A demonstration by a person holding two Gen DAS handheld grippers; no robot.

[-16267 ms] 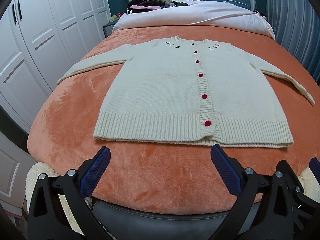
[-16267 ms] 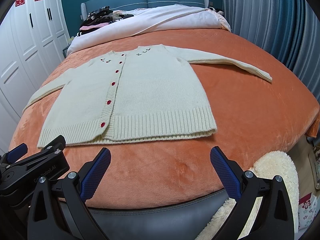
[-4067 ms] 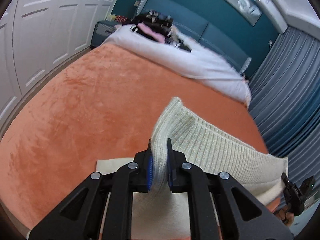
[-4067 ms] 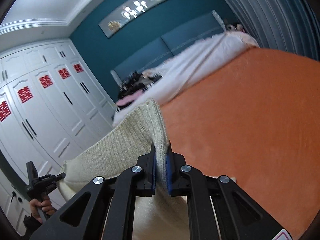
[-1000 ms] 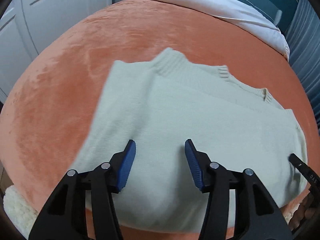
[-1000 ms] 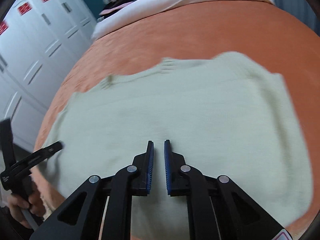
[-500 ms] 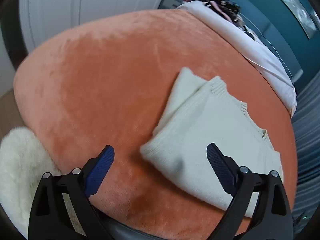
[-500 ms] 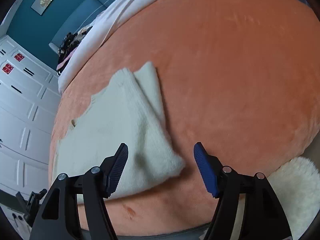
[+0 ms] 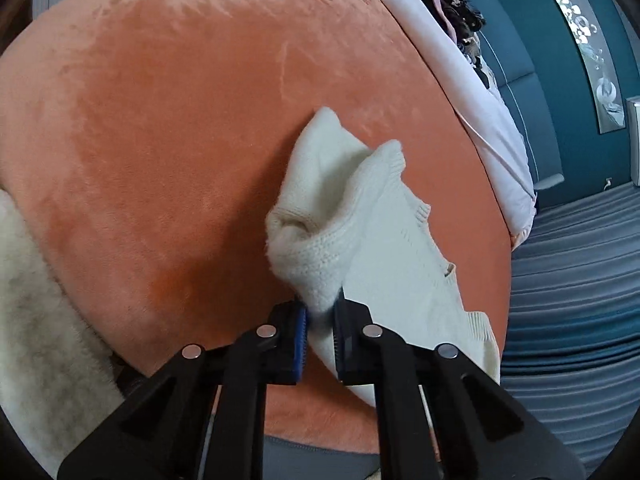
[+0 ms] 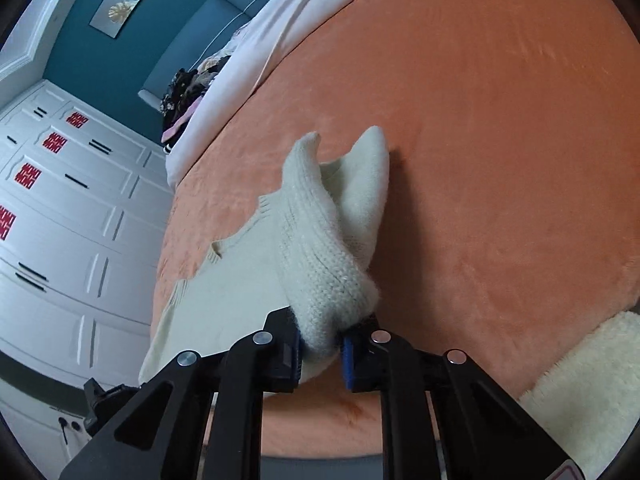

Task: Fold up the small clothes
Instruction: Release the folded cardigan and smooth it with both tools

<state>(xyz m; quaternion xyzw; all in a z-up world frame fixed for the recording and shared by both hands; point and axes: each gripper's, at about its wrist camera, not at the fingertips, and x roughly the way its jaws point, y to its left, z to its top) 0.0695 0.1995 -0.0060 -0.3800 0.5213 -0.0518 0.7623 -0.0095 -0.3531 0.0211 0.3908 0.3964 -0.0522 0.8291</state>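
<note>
Clamping opposite corners of the cream cardigan [image 9: 384, 248], we hold left gripper [image 9: 320, 334] and right gripper [image 10: 320, 346] at 6 o'clock over the orange blanket [image 9: 160, 120].

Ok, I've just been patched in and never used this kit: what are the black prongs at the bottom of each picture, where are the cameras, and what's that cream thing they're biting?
There is no robot arm here: a person holds one two-finger clamp in each hand, and each clamp carries a wide-angle camera looking out along its own fingers. The black prongs with blue pads are those fingers. One picture comes from the left gripper, the other from the right gripper. Both are shut on a cream knitted cardigan, each pinching a bunched corner at opposite ends of it, lifted slightly. The rest of the cardigan lies on an orange blanket covering a bed. A fluffy white rug shows at the bed's edge.
</note>
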